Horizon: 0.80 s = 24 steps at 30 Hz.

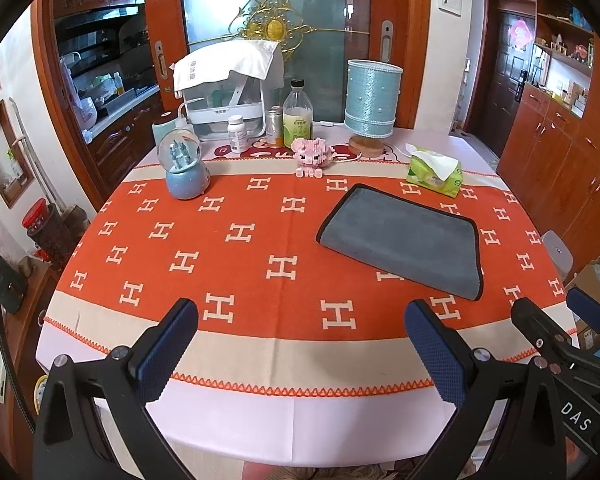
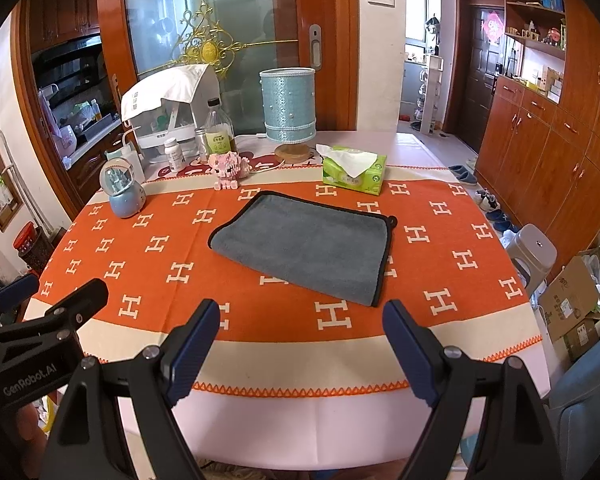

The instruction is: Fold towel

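Towel [image 2: 306, 246], grey with black edging, lies flat as a rectangle on the orange patterned tablecloth [image 2: 140, 280], at 12 o'clock from the right gripper [image 2: 302, 346] and at 1 o'clock from the left gripper [image 1: 300, 346]. Both grippers hover over the near table edge, jaws spread wide, holding nothing. Tissue pack [image 2: 354, 170] sits just beyond the towel, at 1 o'clock.

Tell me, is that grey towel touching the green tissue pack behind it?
No, in the right wrist view a strip of orange tablecloth shows between the grey towel and the green tissue pack.
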{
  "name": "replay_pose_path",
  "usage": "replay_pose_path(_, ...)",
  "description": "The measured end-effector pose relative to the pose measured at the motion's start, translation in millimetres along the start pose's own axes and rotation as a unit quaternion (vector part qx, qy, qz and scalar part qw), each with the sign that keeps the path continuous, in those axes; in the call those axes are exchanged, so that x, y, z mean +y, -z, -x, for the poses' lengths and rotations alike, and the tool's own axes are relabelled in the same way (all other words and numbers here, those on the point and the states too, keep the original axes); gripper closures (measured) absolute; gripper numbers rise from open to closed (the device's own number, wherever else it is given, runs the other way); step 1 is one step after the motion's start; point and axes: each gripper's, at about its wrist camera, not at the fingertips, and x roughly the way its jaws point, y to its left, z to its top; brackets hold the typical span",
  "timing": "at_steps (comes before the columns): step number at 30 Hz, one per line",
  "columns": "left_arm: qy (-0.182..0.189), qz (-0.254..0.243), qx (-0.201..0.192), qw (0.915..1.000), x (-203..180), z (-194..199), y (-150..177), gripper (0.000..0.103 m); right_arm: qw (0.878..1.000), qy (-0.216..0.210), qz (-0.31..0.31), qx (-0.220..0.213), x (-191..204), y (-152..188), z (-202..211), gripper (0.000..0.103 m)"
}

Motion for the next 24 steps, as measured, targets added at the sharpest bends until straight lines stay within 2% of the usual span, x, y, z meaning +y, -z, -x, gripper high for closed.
replay_pose_path(24,-0.004,-0.001,0.007,1.0000,-0.4,-3.4,-1.7,0.001,1.000,0.000,0.006,0.004,3.1,1.9,-6.7,0.019)
